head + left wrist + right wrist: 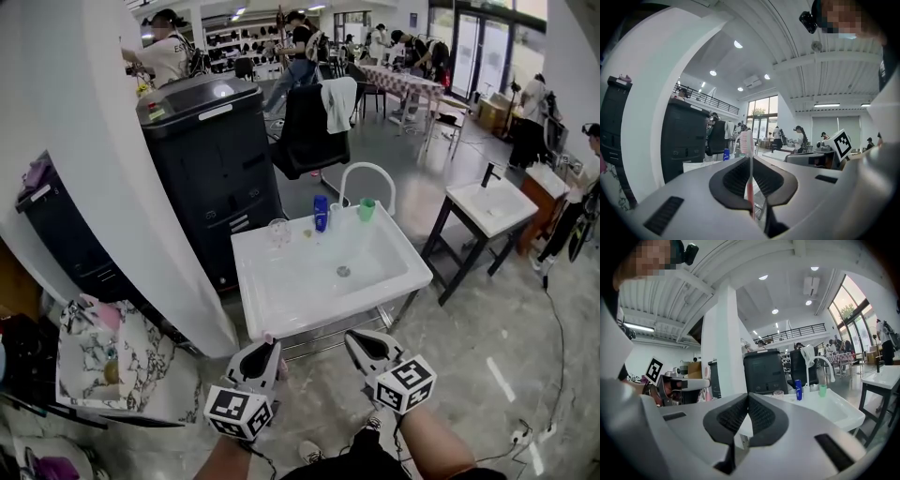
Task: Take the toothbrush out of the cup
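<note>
Clear cup (278, 231) on sink (281, 295) rim looks empty. Left gripper (265, 349) clamps pink toothbrush (746, 145); right gripper (354, 337) closed, empty.

- toothbrush (750, 185): pink-red handle, pale pink bristles
- L gripper (266, 345) & R gripper (352, 337): lt grey shells, blk ribbed pads
- marker cubes (239, 412): blk squares on wht
- sink (281, 291): wht
- bottle (321, 214): blue, wht label patch
- cup (367, 209): green
- glass (278, 232): clear
- cabinet (220, 178): blk, grey top
- floor (469, 319): grey, marbled
- tablecloth (398, 80): red/wht check
- towel (337, 101): wht, on blk chair (305, 131)
</note>
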Motion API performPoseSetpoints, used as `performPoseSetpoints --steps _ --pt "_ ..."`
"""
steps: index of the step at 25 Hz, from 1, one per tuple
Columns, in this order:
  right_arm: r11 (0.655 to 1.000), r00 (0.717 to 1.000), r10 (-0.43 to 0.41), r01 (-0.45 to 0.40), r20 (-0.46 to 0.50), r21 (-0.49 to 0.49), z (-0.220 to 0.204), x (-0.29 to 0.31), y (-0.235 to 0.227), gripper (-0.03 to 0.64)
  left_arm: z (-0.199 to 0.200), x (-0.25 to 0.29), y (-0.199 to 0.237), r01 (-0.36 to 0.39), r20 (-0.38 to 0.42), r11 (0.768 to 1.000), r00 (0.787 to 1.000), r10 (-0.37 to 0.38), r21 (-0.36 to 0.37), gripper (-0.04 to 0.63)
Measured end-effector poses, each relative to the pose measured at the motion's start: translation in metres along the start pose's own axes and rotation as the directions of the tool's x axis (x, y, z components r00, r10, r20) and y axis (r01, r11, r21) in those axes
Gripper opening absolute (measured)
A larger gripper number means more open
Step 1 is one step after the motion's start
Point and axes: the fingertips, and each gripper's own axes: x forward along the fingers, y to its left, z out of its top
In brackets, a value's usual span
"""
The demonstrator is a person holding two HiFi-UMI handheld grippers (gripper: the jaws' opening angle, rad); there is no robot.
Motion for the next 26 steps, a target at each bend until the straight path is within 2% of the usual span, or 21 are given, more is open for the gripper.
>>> performPoseSetpoints --steps 26 --pt "1.0 1.0 0.002 -0.002 0.007 -0.015 0.0 -0.003 0.012 0.017 -0.002 -0.011 0.006 -0.004 0.003 1.0 1.0 0.004 -0.015 0.034"
